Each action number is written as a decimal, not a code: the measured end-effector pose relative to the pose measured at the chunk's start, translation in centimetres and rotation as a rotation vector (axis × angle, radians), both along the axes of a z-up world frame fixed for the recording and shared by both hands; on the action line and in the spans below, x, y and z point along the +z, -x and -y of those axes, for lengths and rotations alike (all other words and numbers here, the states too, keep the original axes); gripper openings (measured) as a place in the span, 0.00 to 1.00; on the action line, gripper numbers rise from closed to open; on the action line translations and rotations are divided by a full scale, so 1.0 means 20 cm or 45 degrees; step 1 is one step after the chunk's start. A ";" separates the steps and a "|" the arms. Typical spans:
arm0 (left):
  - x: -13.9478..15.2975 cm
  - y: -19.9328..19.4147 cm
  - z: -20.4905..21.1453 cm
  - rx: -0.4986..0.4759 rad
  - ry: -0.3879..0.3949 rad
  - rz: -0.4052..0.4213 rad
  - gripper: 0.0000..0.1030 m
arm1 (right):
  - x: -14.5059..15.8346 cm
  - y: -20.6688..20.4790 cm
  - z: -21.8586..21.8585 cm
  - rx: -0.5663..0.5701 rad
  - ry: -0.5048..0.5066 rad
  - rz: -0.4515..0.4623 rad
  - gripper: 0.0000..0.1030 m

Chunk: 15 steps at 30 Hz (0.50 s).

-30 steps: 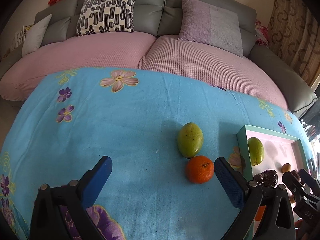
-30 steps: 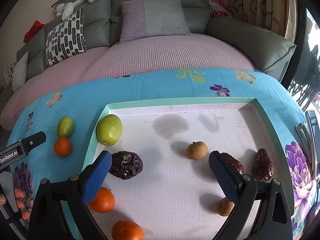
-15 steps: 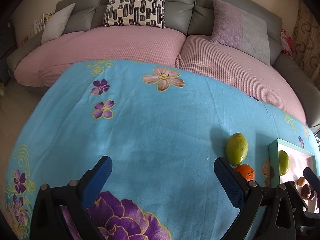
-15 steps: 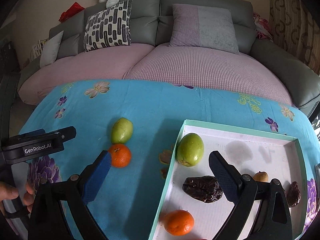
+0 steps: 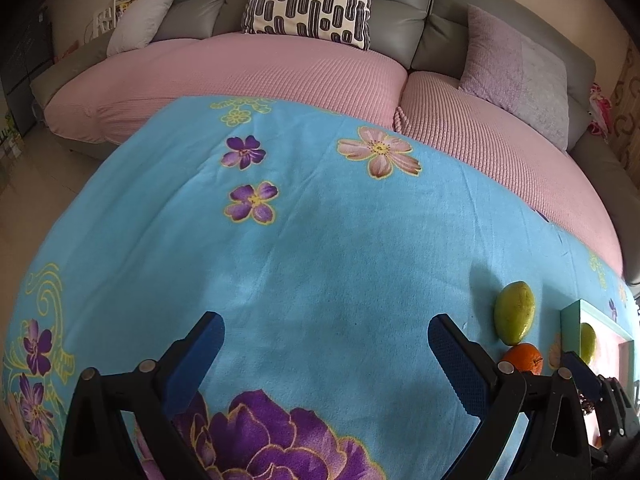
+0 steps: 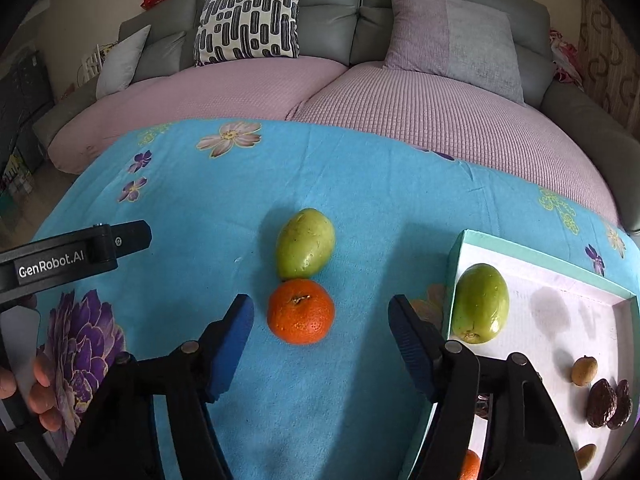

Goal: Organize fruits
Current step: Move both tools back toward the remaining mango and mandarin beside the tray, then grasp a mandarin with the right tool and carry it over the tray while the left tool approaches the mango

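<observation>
Partly hidden orange (image 6: 468,465) behind right gripper (image 6: 321,320)

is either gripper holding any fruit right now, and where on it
Nothing is held. The right gripper is open, with the orange lying between its fingers on the cloth. The left gripper is open over bare cloth.

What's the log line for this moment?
right gripper: open, empty, orange between fingers | left gripper: open, empty | mango: on cloth, touching orange | tray: part-filled
</observation>
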<state>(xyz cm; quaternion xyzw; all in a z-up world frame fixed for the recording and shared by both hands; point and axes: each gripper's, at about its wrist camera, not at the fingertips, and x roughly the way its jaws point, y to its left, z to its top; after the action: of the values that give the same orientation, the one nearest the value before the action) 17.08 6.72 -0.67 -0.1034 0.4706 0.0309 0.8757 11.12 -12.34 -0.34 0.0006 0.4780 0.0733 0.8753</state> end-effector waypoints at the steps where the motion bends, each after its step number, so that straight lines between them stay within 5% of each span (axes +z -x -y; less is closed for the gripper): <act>1: 0.00 0.00 0.00 -0.003 0.002 -0.002 1.00 | -0.01 0.00 0.00 0.005 -0.006 -0.010 0.67; 15: -0.01 -0.02 0.04 -0.031 0.009 -0.020 1.00 | -0.06 0.00 -0.05 0.049 0.005 -0.039 0.39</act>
<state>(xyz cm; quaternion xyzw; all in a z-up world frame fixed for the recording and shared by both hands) 17.41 5.97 -0.96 -0.1005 0.4788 0.0193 0.8719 11.16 -11.41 -1.55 -0.0092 0.4914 0.0892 0.8663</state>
